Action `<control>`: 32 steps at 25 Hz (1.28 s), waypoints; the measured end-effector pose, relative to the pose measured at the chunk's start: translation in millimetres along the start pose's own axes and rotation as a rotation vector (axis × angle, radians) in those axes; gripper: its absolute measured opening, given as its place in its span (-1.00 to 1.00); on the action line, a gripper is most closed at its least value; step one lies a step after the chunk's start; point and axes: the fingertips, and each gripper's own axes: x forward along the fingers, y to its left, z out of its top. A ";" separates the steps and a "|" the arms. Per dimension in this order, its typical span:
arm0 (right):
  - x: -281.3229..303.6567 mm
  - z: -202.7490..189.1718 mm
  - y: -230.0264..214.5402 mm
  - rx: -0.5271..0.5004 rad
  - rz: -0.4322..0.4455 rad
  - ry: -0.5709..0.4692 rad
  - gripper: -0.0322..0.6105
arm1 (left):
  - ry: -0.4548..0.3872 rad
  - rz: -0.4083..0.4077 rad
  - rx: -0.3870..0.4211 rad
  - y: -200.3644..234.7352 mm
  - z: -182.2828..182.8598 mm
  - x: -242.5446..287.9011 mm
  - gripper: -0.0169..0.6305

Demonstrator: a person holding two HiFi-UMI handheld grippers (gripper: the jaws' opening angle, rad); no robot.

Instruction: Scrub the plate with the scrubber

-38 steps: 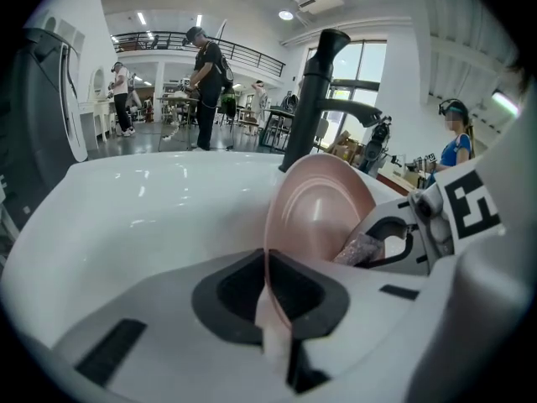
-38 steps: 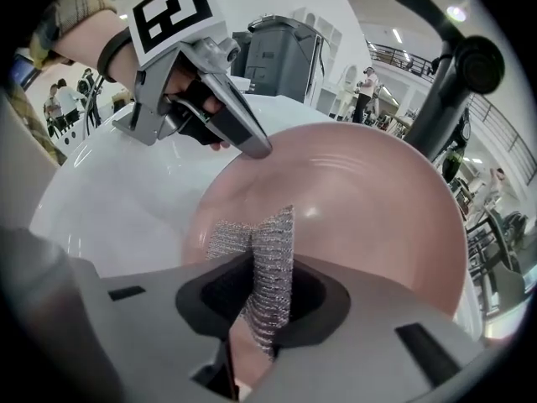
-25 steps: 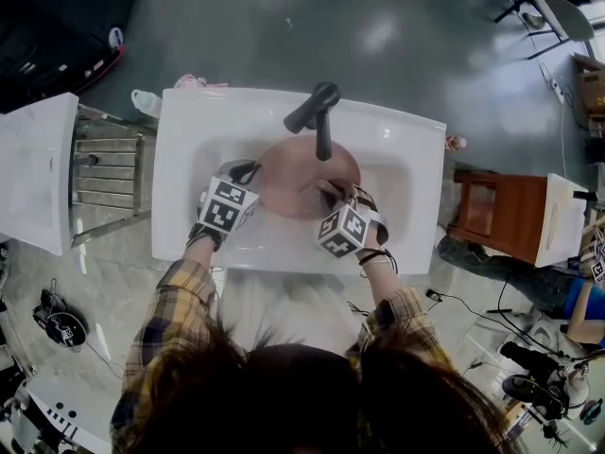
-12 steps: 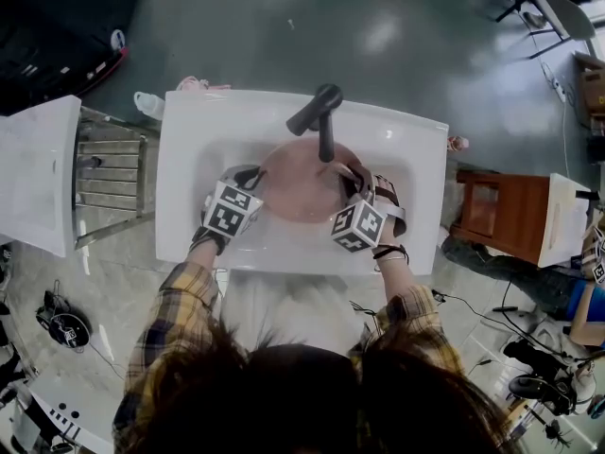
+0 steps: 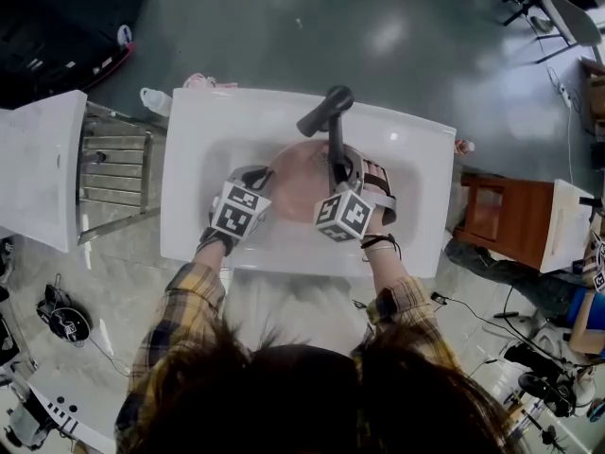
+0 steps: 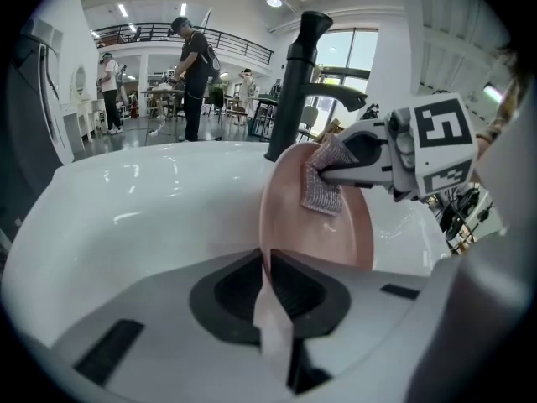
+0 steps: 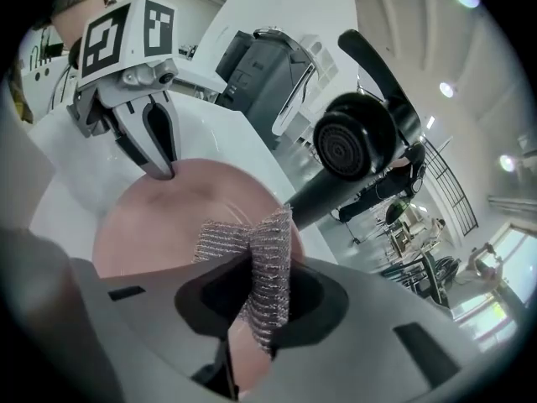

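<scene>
while downtilted — left gripper (image 6: pixel 264 263) on plate (image 6: pixel 336 229)

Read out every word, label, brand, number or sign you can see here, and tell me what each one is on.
No readable words, brands or numbers in any view.
Left cube, on the left gripper: black-and-white square marker patterns, not letters.
Right cube, on the right gripper: the same kind of patterns.
No print shows on the plate, scrubber, faucet or sink.
</scene>
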 end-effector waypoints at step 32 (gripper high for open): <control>4.7 23.3 114.1 -0.125 0.250 -0.019 -0.66 | 0.021 -0.004 -0.051 -3.7 -10.0 3.3 -0.86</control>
